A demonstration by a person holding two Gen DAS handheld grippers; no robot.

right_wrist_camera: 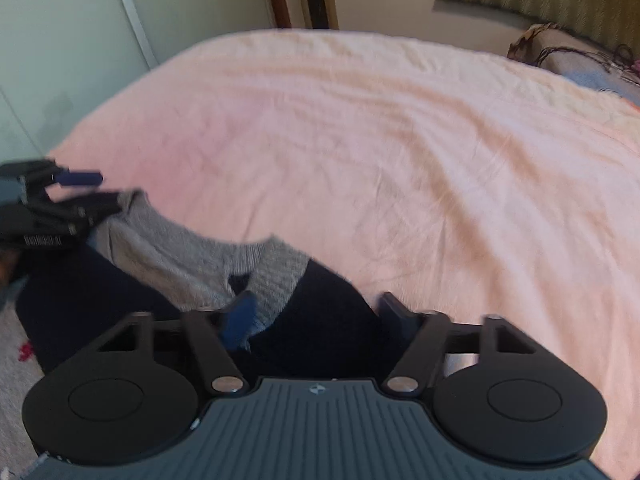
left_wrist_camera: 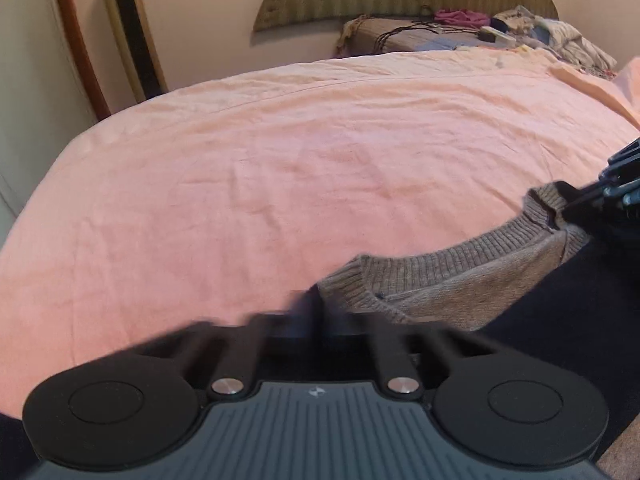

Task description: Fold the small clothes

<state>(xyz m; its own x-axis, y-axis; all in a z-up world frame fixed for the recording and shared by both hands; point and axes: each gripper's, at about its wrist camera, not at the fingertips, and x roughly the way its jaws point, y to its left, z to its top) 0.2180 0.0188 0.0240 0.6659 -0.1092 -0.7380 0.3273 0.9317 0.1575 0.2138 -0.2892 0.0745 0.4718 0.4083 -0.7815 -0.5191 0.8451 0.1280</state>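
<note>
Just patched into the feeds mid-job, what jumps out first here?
A wide pink bedspread fills both views. At its near edge a grey-and-navy knit sweater is held by its ribbed collar between the left gripper and the right gripper. Far back by the headboard lies a heap of clothes.

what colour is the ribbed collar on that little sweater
Grey-brown ribbed collar on a navy sweater; clearest in the left wrist view.
</note>
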